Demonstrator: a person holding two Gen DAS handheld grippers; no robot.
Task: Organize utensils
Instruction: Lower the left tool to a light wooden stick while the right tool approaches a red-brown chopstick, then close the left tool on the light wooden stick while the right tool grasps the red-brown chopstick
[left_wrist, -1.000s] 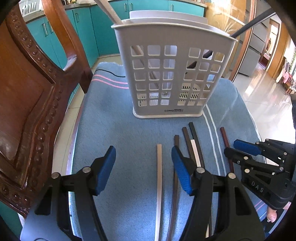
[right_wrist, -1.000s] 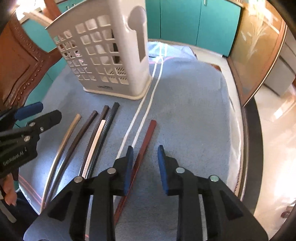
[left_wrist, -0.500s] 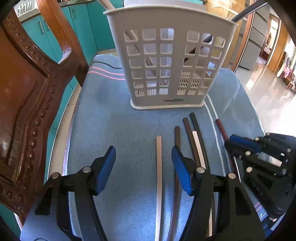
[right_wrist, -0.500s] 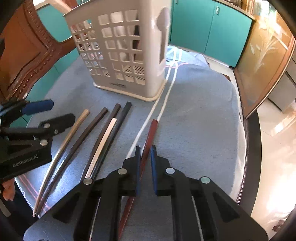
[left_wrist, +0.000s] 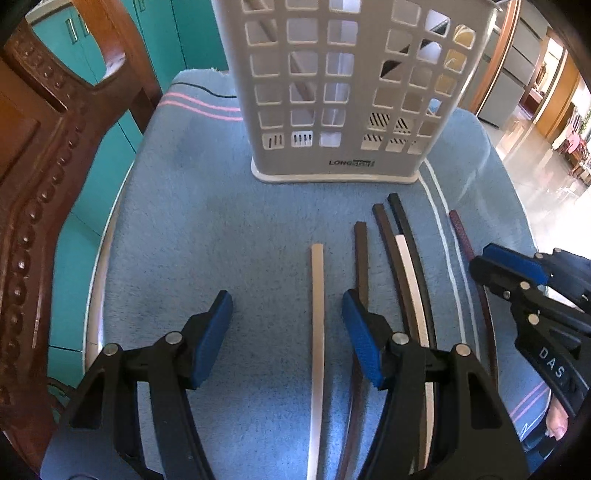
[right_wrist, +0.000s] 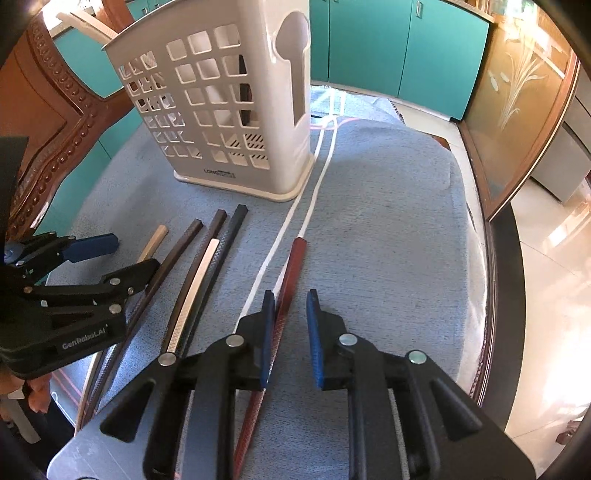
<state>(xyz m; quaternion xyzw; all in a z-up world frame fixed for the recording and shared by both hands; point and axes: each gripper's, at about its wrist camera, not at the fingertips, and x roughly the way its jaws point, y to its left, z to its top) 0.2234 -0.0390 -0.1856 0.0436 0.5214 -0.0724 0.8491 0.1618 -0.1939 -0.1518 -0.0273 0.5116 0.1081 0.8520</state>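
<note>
Count on the tabletop: six chopsticks lie on the blue towel (left_wrist: 229, 229), all pointing roughly toward one holder (left_wrist: 343, 88).

- One pale chopstick (left_wrist: 317, 317), leftmost.
- Three dark chopsticks (left_wrist: 361, 254), with one white chopstick (left_wrist: 410, 288) lying along the right pair.
- One red chopstick (right_wrist: 291, 280), set apart to the right, beyond the towel's white stripes.

The holder stands upright at the far end of the towel; at least two utensils show through its grid.

Your left gripper (left_wrist: 286, 332) tilts steeply down over the towel. Its jaws stand well apart, with the pale chopstick between them and neither pad touching it.

Your right gripper (right_wrist: 290, 332) also tilts steeply down. Its jaws are narrow and opening. The red chopstick runs between them, close against the left pad; the right pad is clear of it.

One carved wooden chair (left_wrist: 33, 192) stands left of the tabletop.
</note>
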